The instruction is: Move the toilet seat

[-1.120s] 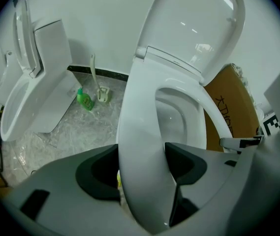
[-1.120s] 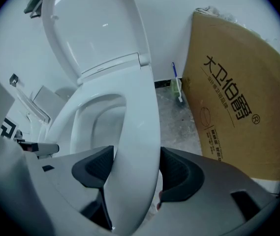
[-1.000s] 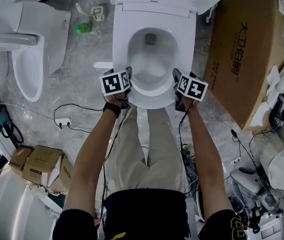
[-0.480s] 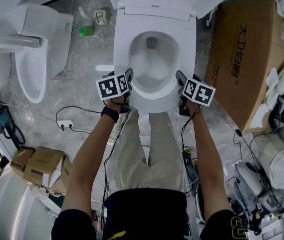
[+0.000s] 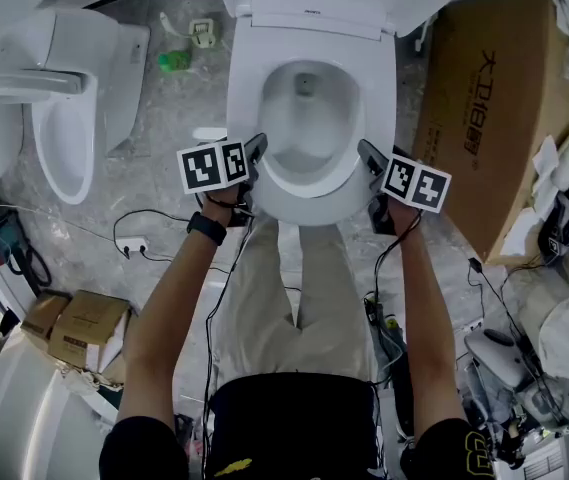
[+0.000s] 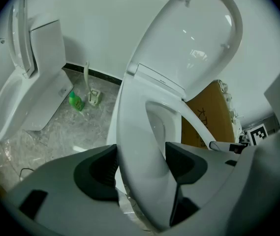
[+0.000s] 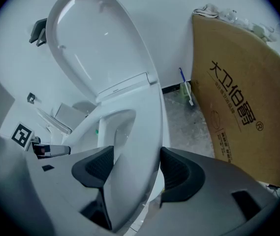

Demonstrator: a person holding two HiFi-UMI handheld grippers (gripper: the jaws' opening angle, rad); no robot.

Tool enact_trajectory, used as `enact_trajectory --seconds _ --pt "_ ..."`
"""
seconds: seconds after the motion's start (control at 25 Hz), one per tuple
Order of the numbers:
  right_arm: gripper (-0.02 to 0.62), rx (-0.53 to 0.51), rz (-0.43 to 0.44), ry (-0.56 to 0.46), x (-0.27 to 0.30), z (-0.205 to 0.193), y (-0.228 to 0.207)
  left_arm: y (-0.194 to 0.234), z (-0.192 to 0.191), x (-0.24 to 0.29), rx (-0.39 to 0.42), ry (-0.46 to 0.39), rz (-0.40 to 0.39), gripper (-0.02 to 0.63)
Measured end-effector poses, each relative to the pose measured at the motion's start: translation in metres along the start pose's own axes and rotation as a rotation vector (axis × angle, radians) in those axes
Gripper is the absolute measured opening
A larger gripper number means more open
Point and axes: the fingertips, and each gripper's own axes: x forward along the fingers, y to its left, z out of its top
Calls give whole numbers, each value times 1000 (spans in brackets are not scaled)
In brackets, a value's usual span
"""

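The white toilet seat [image 5: 309,200] rings the bowl [image 5: 306,118] of the toilet in the middle of the head view, and its lid [image 6: 199,38] stands raised against the tank. My left gripper [image 5: 252,160] grips the seat's front left, my right gripper [image 5: 372,166] its front right. In the left gripper view the seat [image 6: 140,141] runs up between the dark pads [image 6: 96,168], tilted off the bowl, with my left gripper [image 6: 140,163] shut on it. The right gripper view has the seat [image 7: 140,146] clamped the same way in my right gripper [image 7: 137,163], the lid [image 7: 95,43] behind.
A second white toilet [image 5: 64,98] stands to the left. A large cardboard box [image 5: 494,108] leans close on the right. A green bottle [image 5: 172,62] and brush lie behind; cables [image 5: 129,243], small boxes [image 5: 79,333] and clutter [image 5: 554,218] are on the floor.
Both grippers have risen with the front of the seat in them, and their marker cubes look larger and farther apart in the head view.
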Motion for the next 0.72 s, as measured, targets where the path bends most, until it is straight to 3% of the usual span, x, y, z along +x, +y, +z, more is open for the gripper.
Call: enact_trajectory --seconds 0.48,0.72 --pt "318 39 93 -24 -21 18 11 -18 13 -23 29 0 -82 330" --pt "319 106 142 -93 -38 40 21 -31 39 -38 32 -32 -140 345"
